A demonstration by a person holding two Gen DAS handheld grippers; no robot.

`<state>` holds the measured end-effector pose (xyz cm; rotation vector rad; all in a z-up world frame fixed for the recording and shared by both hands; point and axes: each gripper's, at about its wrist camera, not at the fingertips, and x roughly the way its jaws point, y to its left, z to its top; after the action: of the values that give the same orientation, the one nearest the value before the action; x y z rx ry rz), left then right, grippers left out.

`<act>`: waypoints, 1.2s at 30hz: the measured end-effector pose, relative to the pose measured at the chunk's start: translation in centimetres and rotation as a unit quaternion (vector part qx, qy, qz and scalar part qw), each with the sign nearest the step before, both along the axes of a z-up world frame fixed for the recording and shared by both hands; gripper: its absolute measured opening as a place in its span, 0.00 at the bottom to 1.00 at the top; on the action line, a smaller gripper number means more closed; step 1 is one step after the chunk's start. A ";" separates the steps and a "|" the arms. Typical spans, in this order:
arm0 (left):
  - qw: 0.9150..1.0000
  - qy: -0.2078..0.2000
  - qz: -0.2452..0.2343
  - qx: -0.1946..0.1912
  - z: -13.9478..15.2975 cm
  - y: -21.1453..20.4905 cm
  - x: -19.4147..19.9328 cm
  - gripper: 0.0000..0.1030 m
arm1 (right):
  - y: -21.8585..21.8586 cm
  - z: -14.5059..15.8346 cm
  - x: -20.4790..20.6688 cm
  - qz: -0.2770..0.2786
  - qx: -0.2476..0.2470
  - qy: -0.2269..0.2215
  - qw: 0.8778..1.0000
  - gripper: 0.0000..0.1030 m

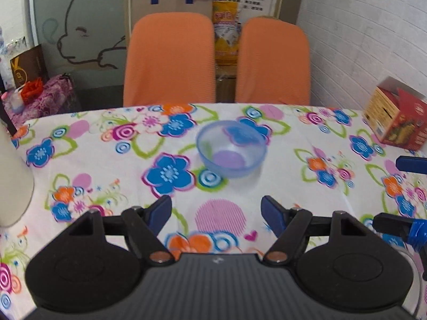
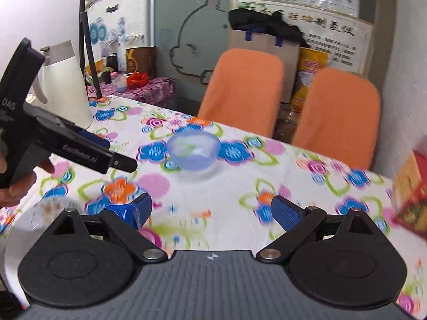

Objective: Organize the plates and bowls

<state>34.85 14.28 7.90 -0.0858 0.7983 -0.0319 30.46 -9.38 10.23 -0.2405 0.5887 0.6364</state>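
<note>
A translucent blue bowl (image 1: pixel 231 149) stands upright and empty on the flowered tablecloth (image 1: pixel 106 165), near the far edge. My left gripper (image 1: pixel 216 213) hovers just short of it, open, with nothing between its blue pads. My right gripper (image 2: pixel 213 212) is also open and empty, and the bowl (image 2: pixel 193 150) lies ahead of it, slightly left. A pale plate (image 2: pixel 32 218) lies at the lower left of the right wrist view, partly hidden by the gripper body. The right gripper (image 1: pixel 387 193) shows at the right edge of the left wrist view, and the hand-held left gripper (image 2: pixel 114 154) shows at the left of the right wrist view.
A white kettle (image 2: pixel 66 90) stands at the table's left end. A red carton (image 1: pixel 397 117) sits at the right end by the white wall. Two orange chairs (image 1: pixel 170 58) are pushed in behind the far edge. A hand (image 2: pixel 16 186) grips the left tool.
</note>
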 end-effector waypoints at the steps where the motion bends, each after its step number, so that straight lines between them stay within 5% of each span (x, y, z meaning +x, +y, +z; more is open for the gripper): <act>1: 1.000 0.004 0.006 -0.005 -0.1 0.9 1.7 0.72 | 1.1 -0.1 1.3 0.007 -0.004 0.003 1.000 0.81; 9: 0.997 0.052 0.011 -0.053 -3.9 2.8 12.3 0.72 | 8.1 -5.5 9.7 0.043 -0.061 0.080 0.994 0.81; 14: 0.996 0.066 0.006 -0.051 -6.1 1.9 15.5 0.72 | 9.8 -8.0 12.1 0.035 -0.070 0.091 0.993 0.81; 20: 0.998 0.055 -0.005 -0.030 -7.1 1.0 15.8 0.72 | 10.6 -9.1 12.4 0.040 -0.047 0.072 0.996 0.81; 22: 0.998 0.051 -0.008 -0.026 -7.1 0.9 15.8 0.59 | 11.2 -9.4 12.6 0.041 -0.029 0.063 0.997 0.80; 28: 0.998 0.054 -0.025 -0.024 -6.8 0.5 15.5 0.41 | 12.2 -8.8 12.6 0.049 -0.003 0.038 0.998 0.78; 36: 0.999 0.018 -0.047 -0.014 -3.6 -0.7 12.7 0.41 | 11.8 -6.3 9.9 0.058 -0.022 -0.024 0.998 0.79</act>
<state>47.52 13.62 4.27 -0.0754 0.8384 -0.1310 40.33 2.42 3.89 -0.3314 0.5463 0.7277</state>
